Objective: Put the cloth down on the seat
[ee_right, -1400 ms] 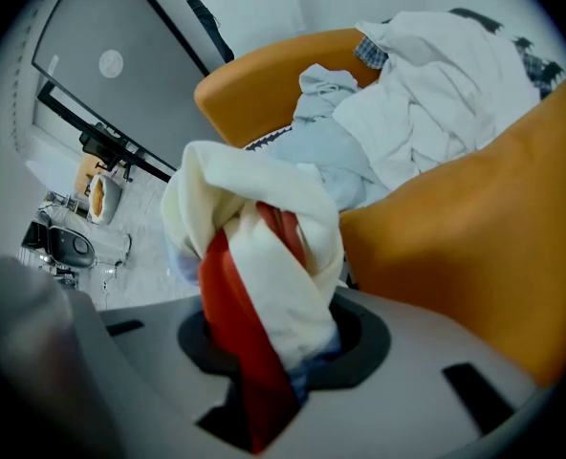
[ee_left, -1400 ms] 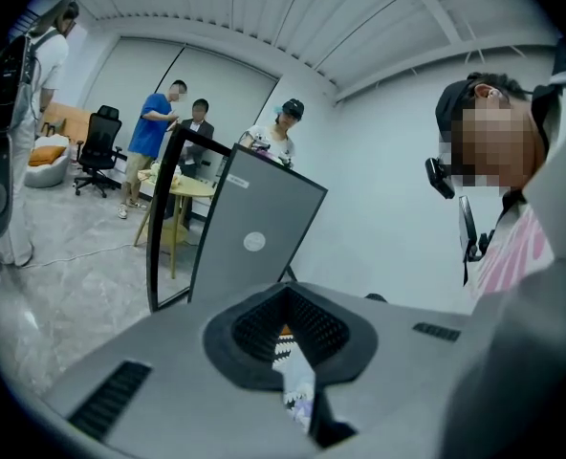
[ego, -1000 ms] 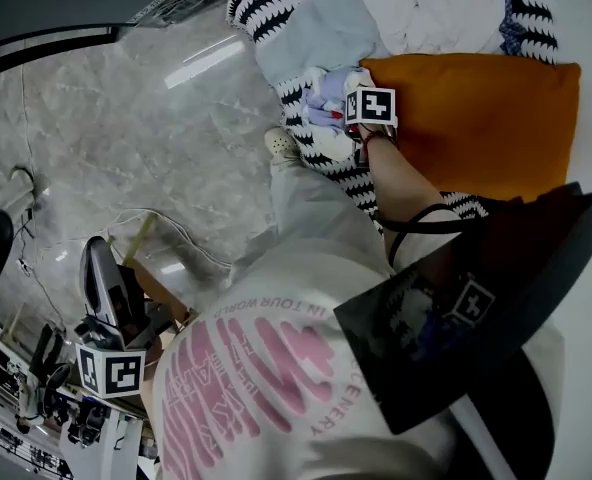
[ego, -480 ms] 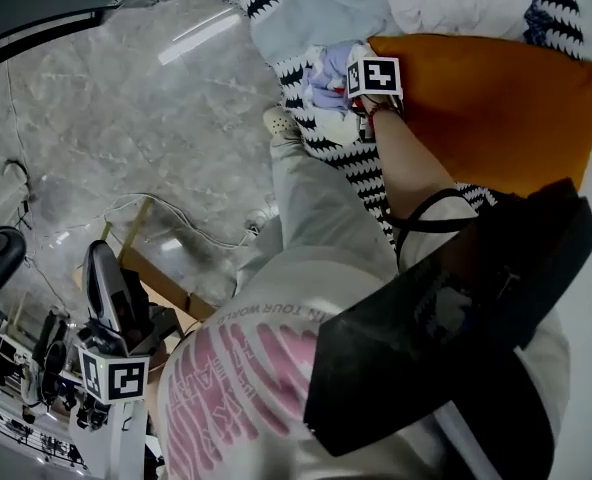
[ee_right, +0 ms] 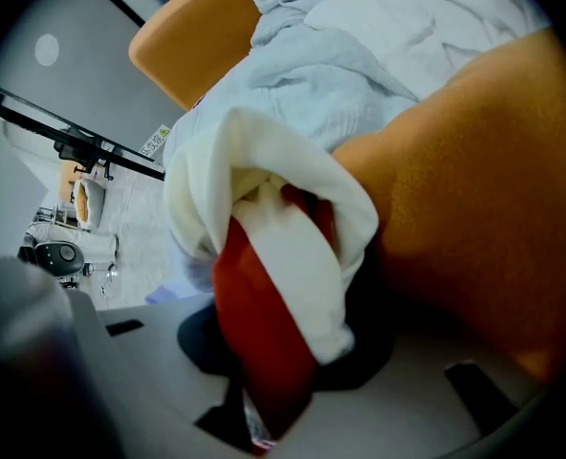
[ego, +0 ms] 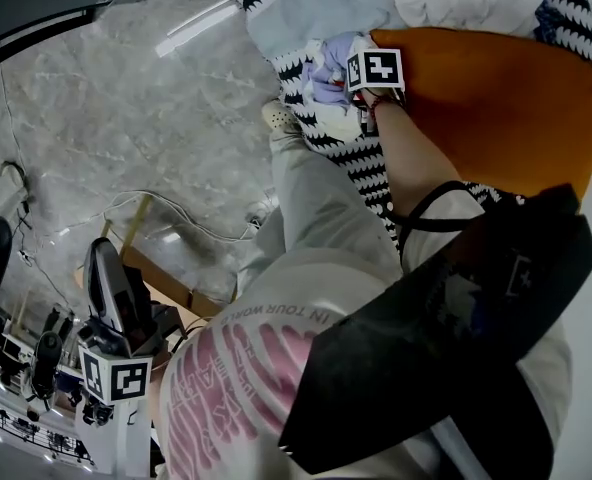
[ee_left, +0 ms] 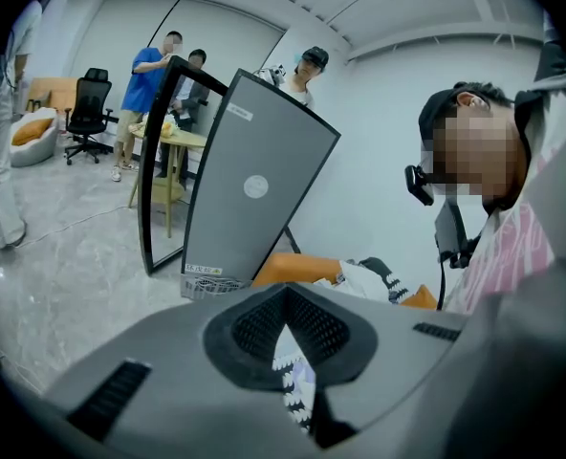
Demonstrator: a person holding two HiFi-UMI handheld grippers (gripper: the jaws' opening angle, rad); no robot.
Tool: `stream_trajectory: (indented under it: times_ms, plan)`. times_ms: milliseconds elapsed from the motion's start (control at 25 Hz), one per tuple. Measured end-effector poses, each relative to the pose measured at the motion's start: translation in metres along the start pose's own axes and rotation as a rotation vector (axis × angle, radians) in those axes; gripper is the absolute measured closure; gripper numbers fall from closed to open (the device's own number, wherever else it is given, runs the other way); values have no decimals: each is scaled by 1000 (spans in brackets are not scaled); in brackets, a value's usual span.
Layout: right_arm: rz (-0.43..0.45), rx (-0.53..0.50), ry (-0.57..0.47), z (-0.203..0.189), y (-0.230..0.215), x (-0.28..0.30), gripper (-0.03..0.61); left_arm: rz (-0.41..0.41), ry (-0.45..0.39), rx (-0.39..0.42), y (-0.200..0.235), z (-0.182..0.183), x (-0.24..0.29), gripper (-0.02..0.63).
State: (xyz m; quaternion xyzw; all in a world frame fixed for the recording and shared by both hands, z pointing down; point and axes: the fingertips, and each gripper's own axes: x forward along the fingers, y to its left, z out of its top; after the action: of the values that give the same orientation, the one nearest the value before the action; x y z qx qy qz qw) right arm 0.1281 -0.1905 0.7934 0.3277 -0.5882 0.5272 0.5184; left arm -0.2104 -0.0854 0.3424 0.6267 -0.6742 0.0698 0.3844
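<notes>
Cloth [ee_right: 283, 247] (white with a red part) is pinched in the right tool [ee_right: 278, 371], whose 2 jaws press tight on it. The cloth is down at the seat [ego: 371, 168], the one with the black and white zigzag cover, just beside the orange cushion [ego: 496, 98]. The left tool [ee_left: 283, 318] hangs low by the person's side, well apart from the seat. Its jaws are together and hold nothing.
</notes>
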Motion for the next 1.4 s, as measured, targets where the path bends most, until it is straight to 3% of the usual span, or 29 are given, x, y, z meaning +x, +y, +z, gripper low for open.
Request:
stream_trajectory:
  times_ms: [240, 560, 920, 1120, 1400]
  plan:
    - [21, 25, -62, -13, 6, 9, 449, -25, -14, 20, 2, -9, -5, 604]
    - [-12, 88, -62, -20, 8, -3, 434, -64, -91, 87, 0, 3, -26, 604]
    - [-16, 140, -100, -60, -2, -42, 314, -109, -241, 129, 6, 8, -78, 604]
    - [-26, 233, -198, -65, -12, -67, 314, -135, -319, 148, 16, 4, -97, 604]
    - [42, 363, -414, -66, -6, -132, 316, -225, -414, 151, 20, 8, -127, 604]
